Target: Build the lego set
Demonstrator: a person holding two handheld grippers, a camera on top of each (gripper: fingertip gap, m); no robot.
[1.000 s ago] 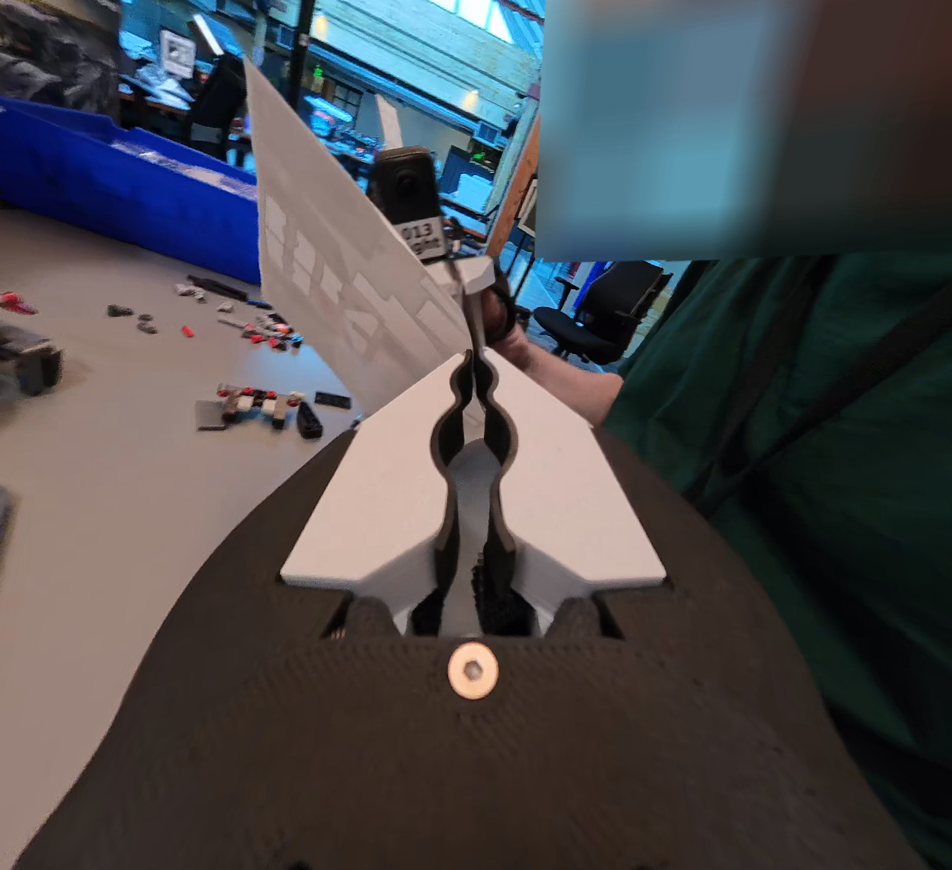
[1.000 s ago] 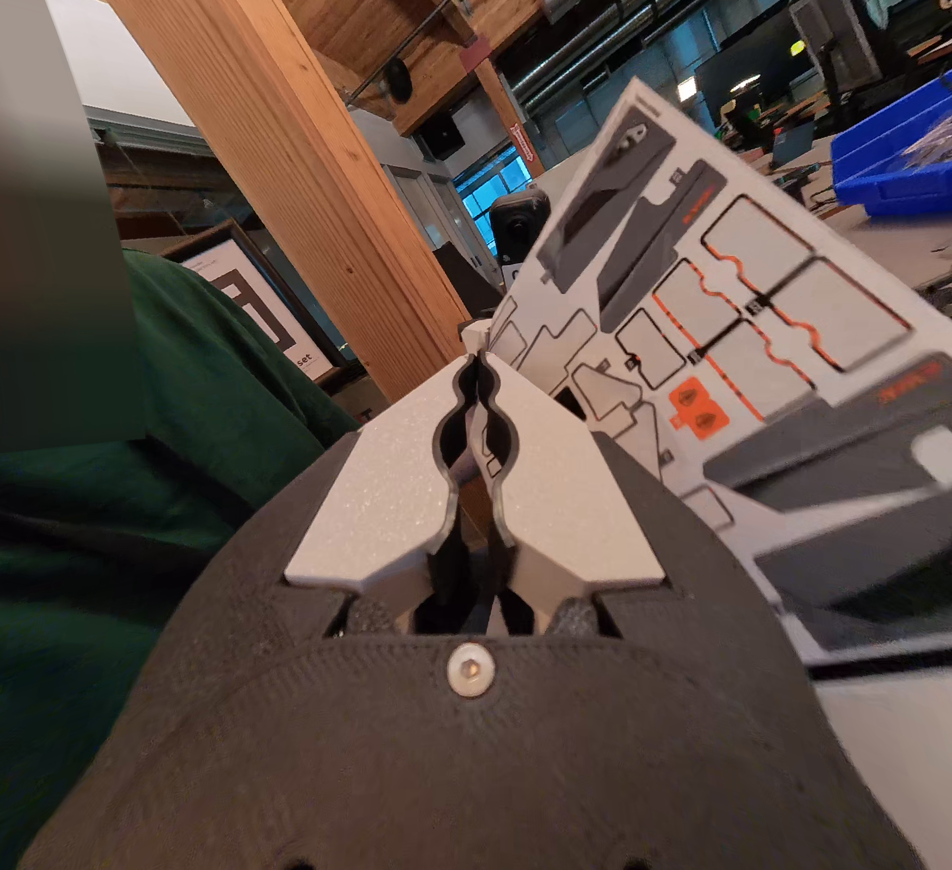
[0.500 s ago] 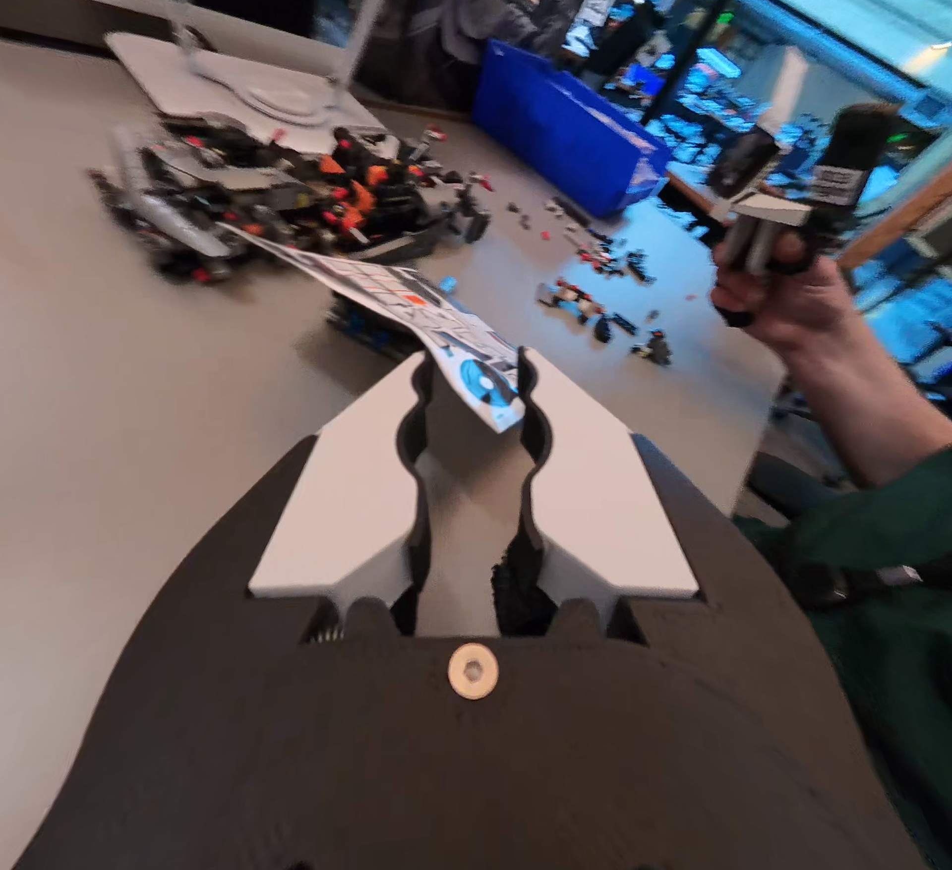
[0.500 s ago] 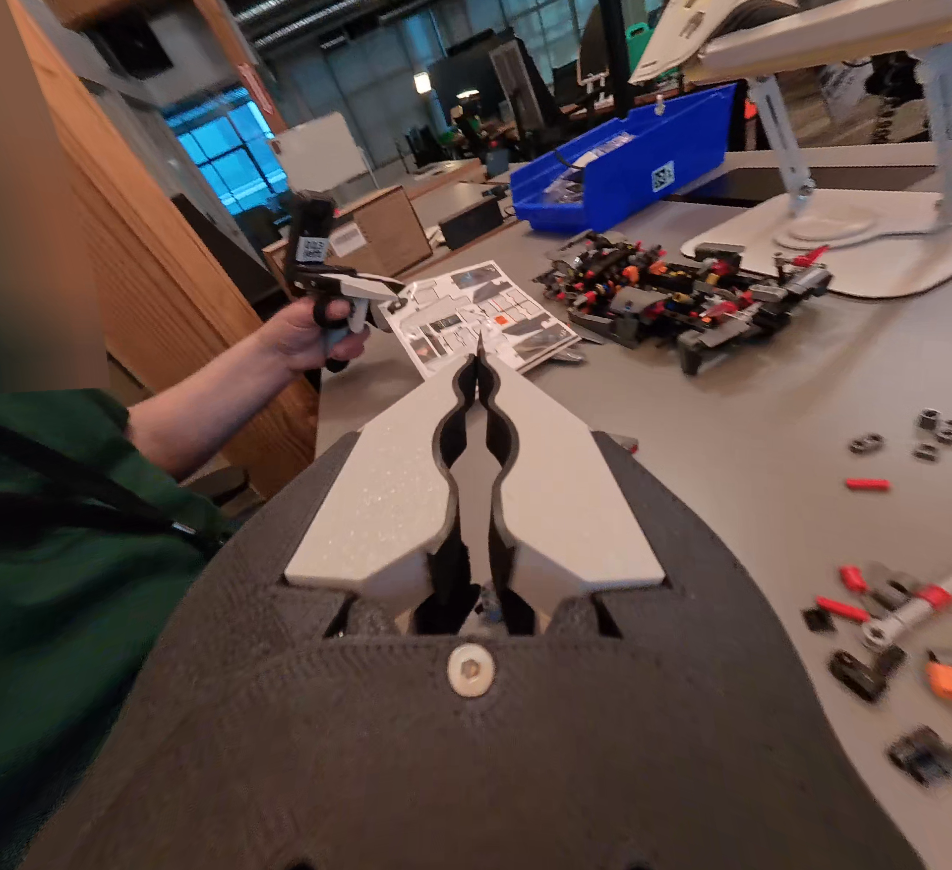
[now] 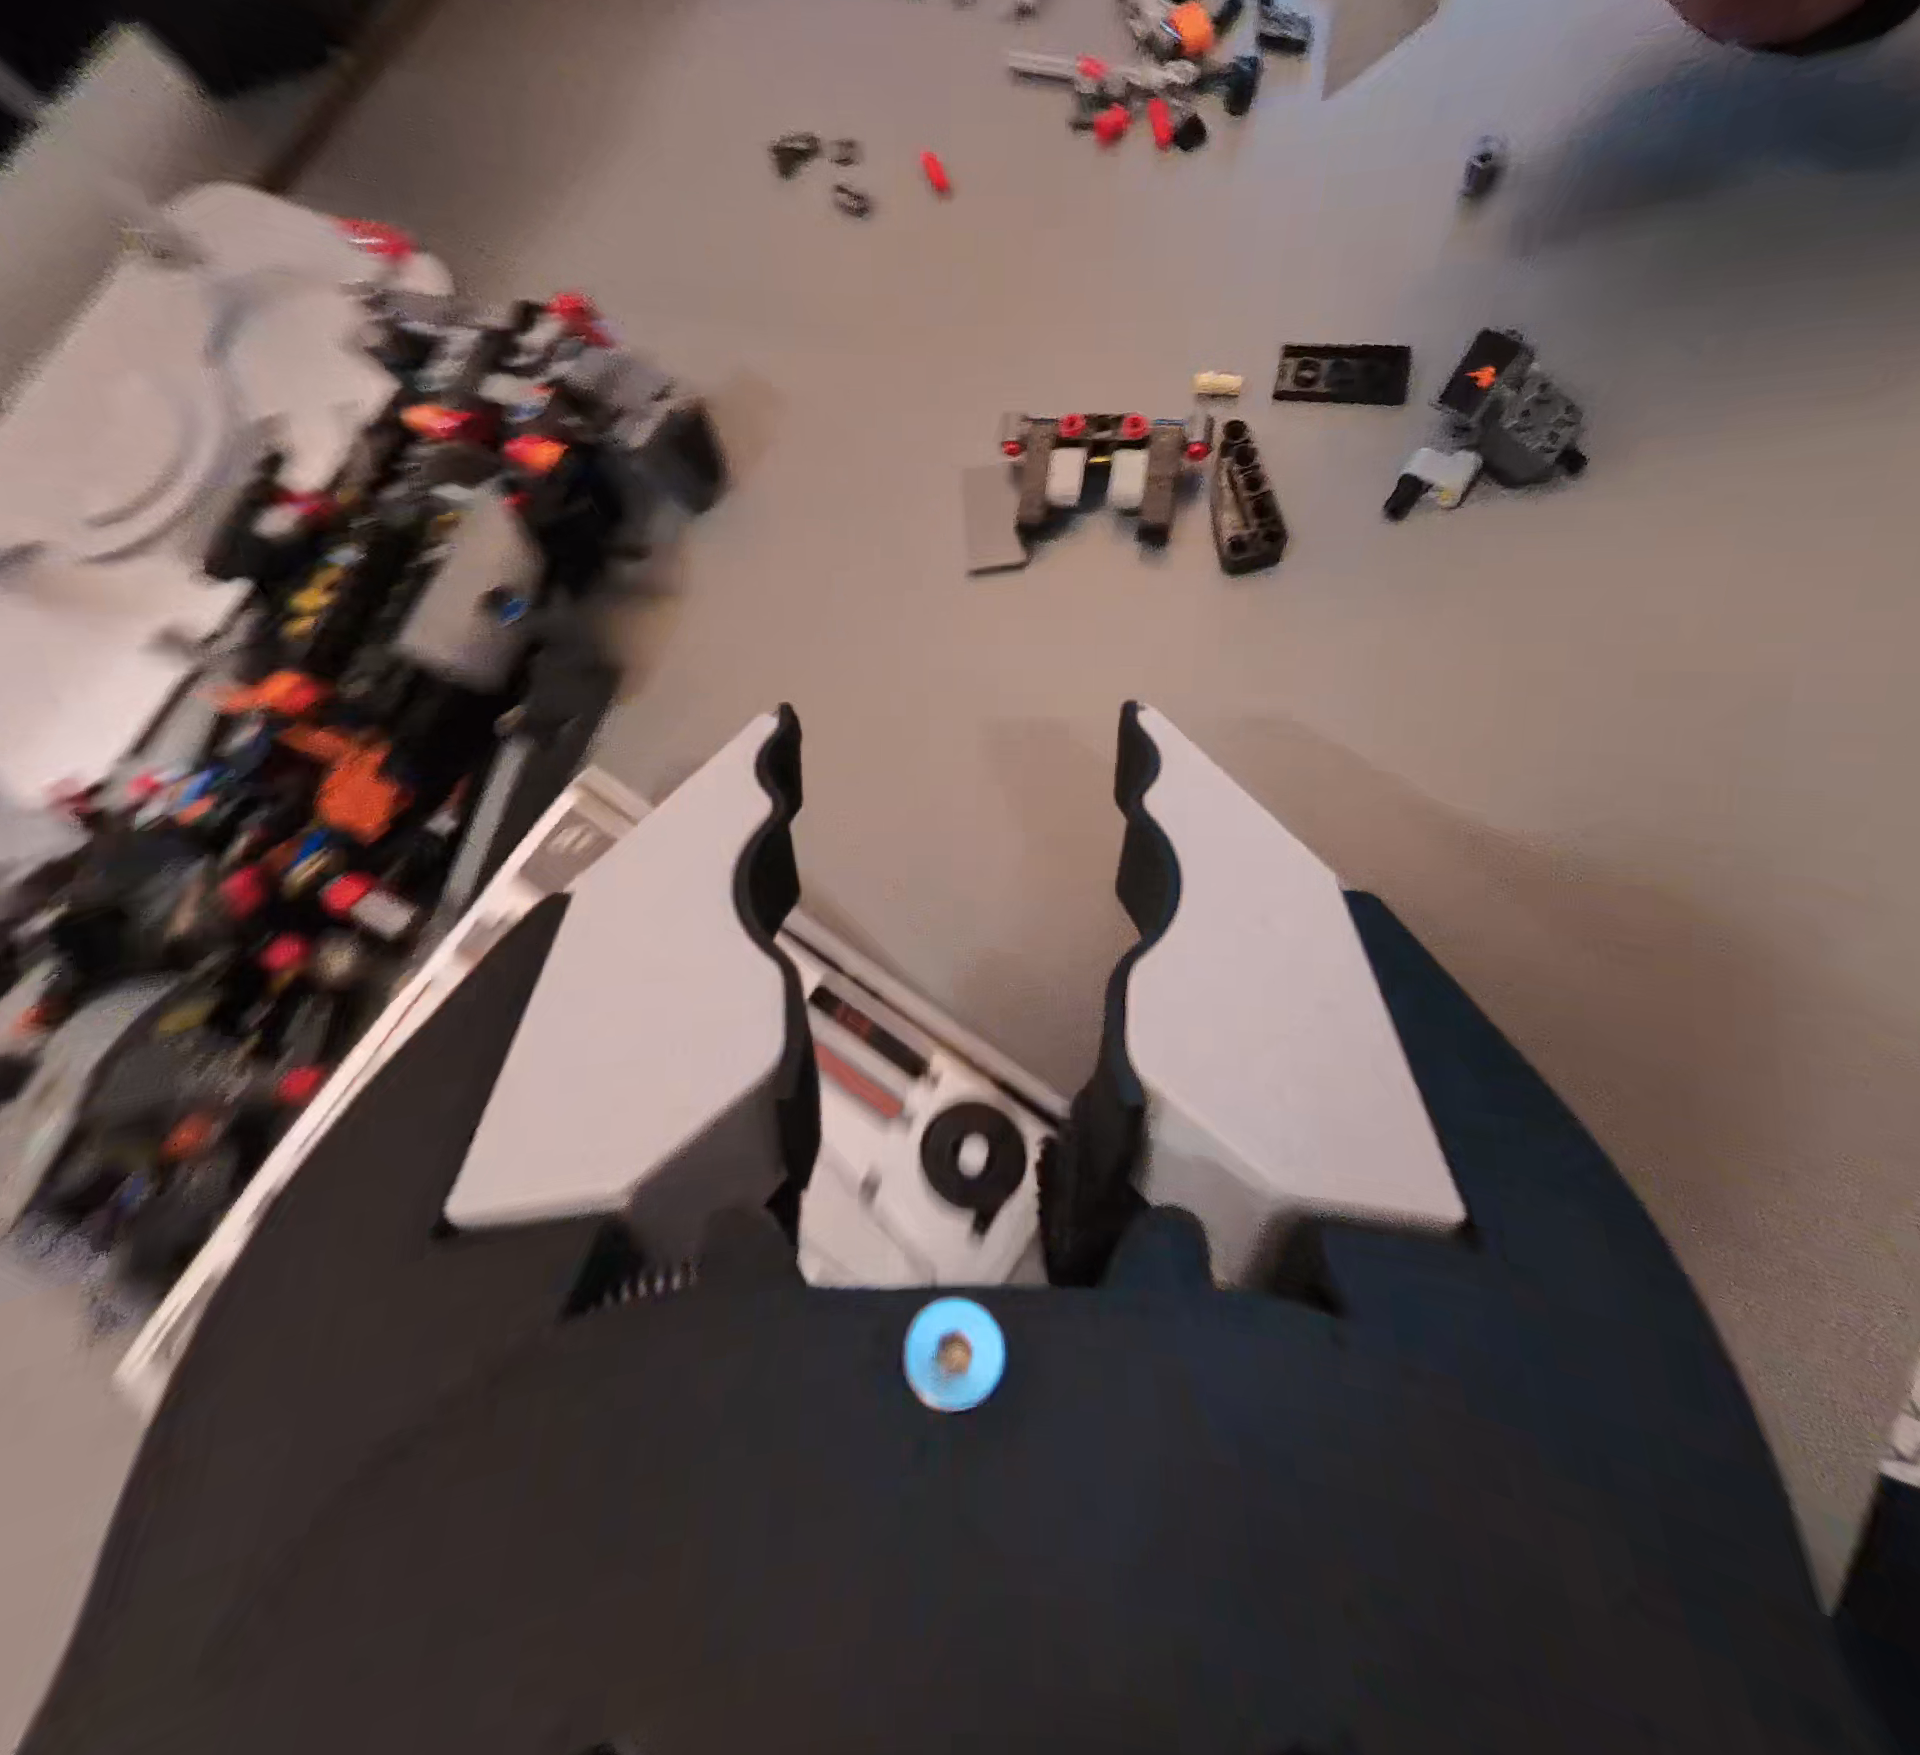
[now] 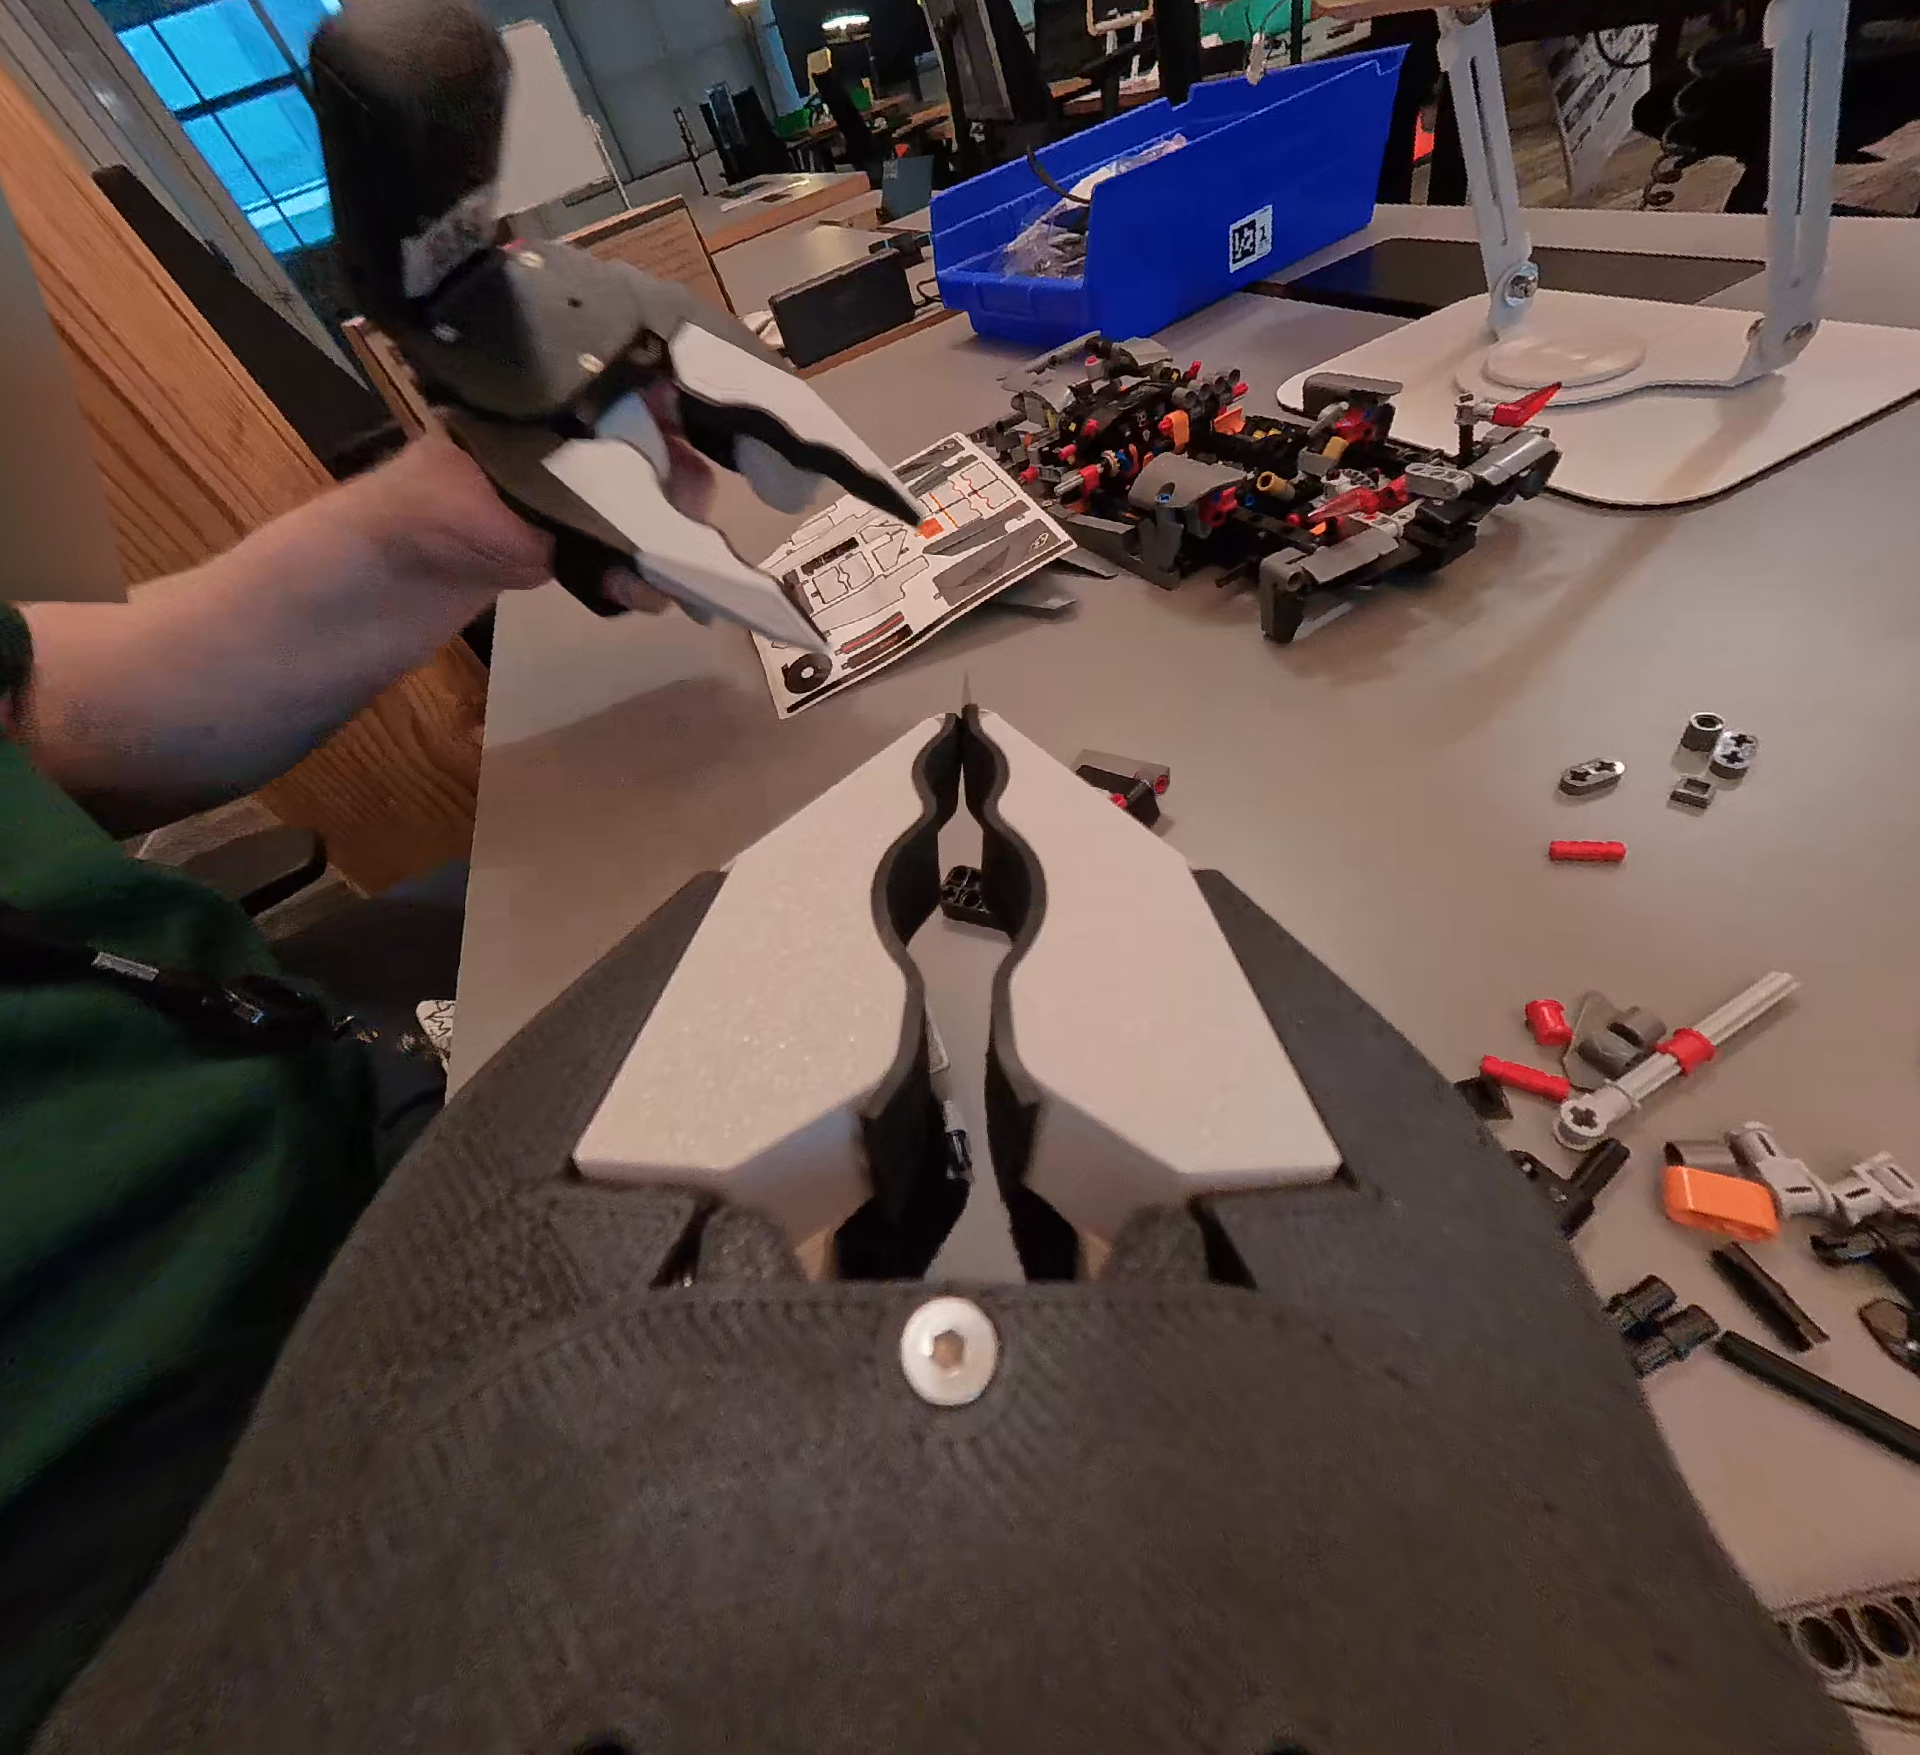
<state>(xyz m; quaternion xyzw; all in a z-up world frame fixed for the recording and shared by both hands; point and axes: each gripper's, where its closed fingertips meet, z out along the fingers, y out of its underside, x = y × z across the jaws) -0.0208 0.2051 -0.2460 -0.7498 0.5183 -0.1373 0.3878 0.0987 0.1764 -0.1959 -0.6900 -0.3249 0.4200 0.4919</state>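
Observation:
The half-built Lego car [image 6: 1278,479] stands on the grey table [image 6: 1351,770]; it is blurred at the left of the left wrist view [image 5: 343,666]. The sticker sheet [image 6: 935,552] lies flat beside it and shows under my left gripper [image 5: 914,1113]. My left gripper [image 5: 951,718] is open and empty, hovering just above the sheet [image 6: 871,578]. My right gripper [image 6: 964,718] is shut, with a thin sliver, seemingly a sticker seen edge-on, poking out at its tips. It is held above the table's near side.
A small grey and black subassembly [image 5: 1101,469] and several loose pieces [image 5: 1143,64] lie ahead of the left gripper. Loose pins and axles [image 6: 1662,1071] lie at the right. A blue bin [image 6: 1164,240] and a white booklet stand [image 6: 1558,355] are at the back. There is about 15 cm between the tips of the two grippers.
The left gripper swung down to the table, opened and let go of the sticker sheet, which now lies by the car. The right gripper drew away from the sheet and stayed shut.

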